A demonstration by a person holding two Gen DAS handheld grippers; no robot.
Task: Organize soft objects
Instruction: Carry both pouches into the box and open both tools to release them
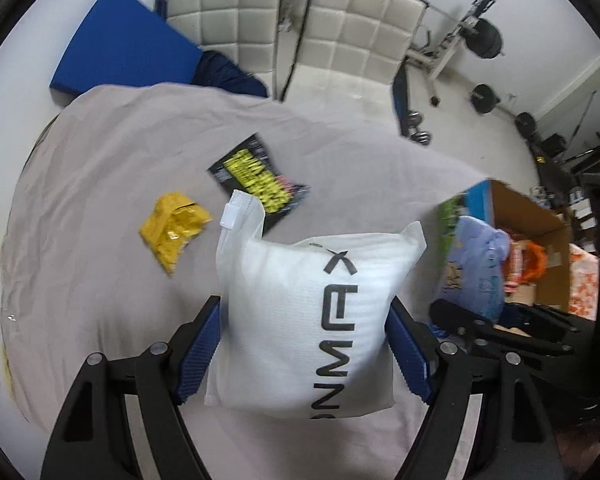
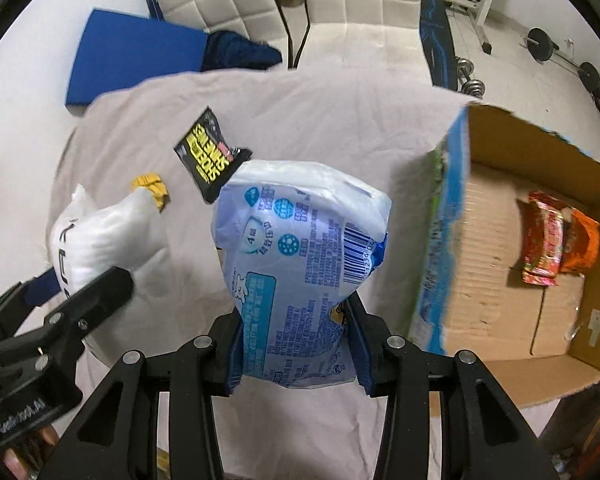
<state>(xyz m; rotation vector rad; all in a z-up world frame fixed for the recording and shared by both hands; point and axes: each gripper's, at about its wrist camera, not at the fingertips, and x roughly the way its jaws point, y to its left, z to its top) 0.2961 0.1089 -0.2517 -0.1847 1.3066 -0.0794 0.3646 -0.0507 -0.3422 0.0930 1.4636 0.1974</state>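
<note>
left wrist: fingers (image 1: 303, 354) grip white pouch (image 1: 312, 316), right fingers (image 2: 296, 354) grip blue pack (image 2: 300, 264), over beige sheet (image 1: 100, 280).

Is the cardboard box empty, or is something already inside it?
Not empty. The right wrist view shows the open cardboard box with an orange and red snack packet lying inside; the rest of its visible floor is bare.

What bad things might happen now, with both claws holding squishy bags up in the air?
1. The right gripper pinches only the bottom of the blue-and-white bag, so the top-heavy bag might flop or slip out.
2. The cardboard box wall stands close beside that bag and might snag it.
3. The left gripper with the white pouch is close by; the two might bump.
</note>
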